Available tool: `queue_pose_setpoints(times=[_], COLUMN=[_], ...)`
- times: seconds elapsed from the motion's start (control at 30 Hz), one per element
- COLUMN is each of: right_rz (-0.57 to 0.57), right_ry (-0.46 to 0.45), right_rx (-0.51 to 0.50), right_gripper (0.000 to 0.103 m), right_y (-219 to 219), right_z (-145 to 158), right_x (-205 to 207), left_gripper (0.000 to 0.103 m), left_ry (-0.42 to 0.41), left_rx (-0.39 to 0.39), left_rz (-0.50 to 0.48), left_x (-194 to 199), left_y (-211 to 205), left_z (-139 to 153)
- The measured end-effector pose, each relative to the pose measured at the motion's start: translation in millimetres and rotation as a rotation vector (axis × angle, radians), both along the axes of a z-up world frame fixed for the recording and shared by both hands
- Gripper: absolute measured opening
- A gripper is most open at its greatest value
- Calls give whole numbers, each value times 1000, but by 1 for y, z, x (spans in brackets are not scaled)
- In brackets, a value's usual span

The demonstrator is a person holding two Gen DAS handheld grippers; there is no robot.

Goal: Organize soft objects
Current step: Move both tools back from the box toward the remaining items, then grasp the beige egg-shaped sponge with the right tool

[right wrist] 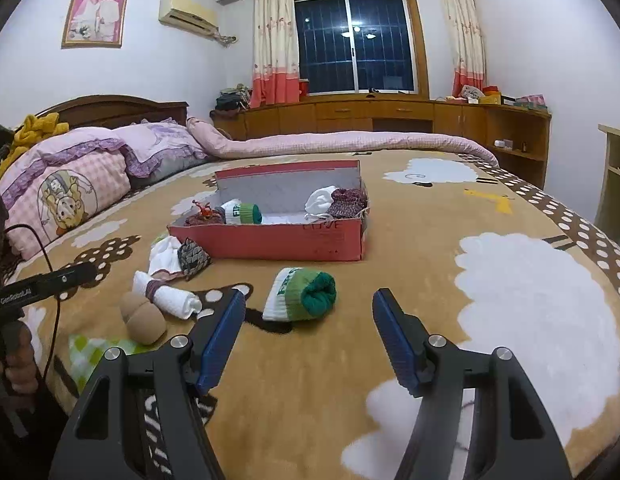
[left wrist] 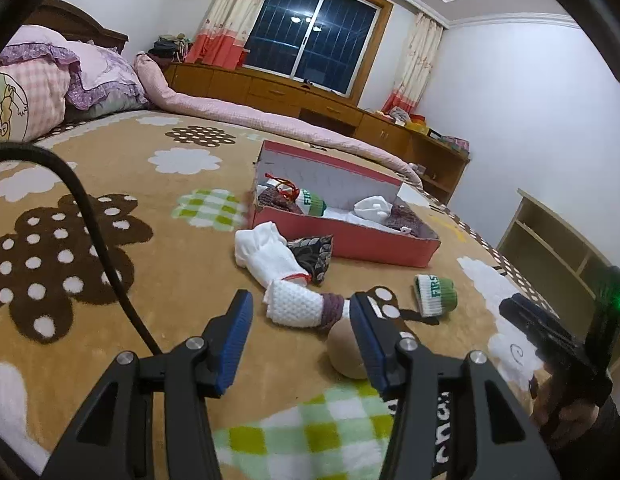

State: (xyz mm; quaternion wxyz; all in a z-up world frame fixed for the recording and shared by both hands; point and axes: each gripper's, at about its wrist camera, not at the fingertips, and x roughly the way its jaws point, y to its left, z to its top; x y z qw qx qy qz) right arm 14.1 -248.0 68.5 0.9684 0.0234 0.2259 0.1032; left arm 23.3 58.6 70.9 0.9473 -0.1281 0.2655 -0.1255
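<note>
Landmark: open red cardboard shoebox with a grey lining, lying on the brown plush blanket patterned with white clouds and dotted shapes.
Inside the box: a rolled green-and-white sock, a dark maroon knit piece with a red string at the left end, a white bundle and a maroon knit item at the right end.
Near side of the box, centre: a 2nd rolled green-and-white sock pair with green lettering, lying alone on the blanket, apart from the box.
Near-left corner of the box: a loose white cloth with a dark patterned pouch touching it.
Nearer than that: a white knit roll banded in maroon, and just beside it a tan rounded soft ball.
Left gripper: blue-padded jaws wide apart, holding nothing; the white knit roll shows between them, and the right finger overlaps the tan ball in its view.
Right gripper: jaws wide apart, empty, low over the blanket, with the lone green-and-white sock framed between the fingertips, not touching.
</note>
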Motion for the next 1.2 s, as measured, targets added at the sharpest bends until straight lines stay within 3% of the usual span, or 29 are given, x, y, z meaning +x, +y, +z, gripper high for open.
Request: queue_pose_setpoints(times=[0.2, 0.37, 0.5, 0.57, 0.63, 0.73, 0.77, 0.83, 0.9, 1.07, 1.2], right_rz=[16, 26, 37, 48, 37, 34, 37, 38, 36, 32, 24], right_ry=[32, 78, 167, 291, 234, 245, 249, 253, 248, 249, 249], right_rx=[-21, -64, -108, -157, -215, -186, -165, -149, -162, -153, -157], right_gripper=[68, 68, 70, 74, 75, 75, 75, 75, 75, 75, 75], right_y=[3, 11, 20, 29, 36, 32, 29, 27, 28, 30, 32], right_z=[-9, -19, -34, -56, -59, -60, -60, -60, -60, -58, -57], right_x=[2, 8, 19, 34, 30, 33, 34, 35, 34, 32, 32], left_gripper=[53, 49, 56, 62, 64, 63, 62, 44, 36, 36, 36], left_ry=[70, 257, 221, 215, 214, 216, 216, 206, 186, 130, 114], left_rx=[37, 71, 137, 121, 85, 34, 18, -8, -40, -39, -12], left_rz=[2, 19, 16, 6, 2, 1, -8, -44, -113, -198, -209], left_x=[12, 30, 27, 26, 25, 25, 25, 24, 21, 14, 14], left_y=[-5, -11, -23, -23, -20, -16, -15, -17, -24, -39, -47], left_z=[-15, -46, -49, -50, -49, -48, -47, -44, -39, -32, -28])
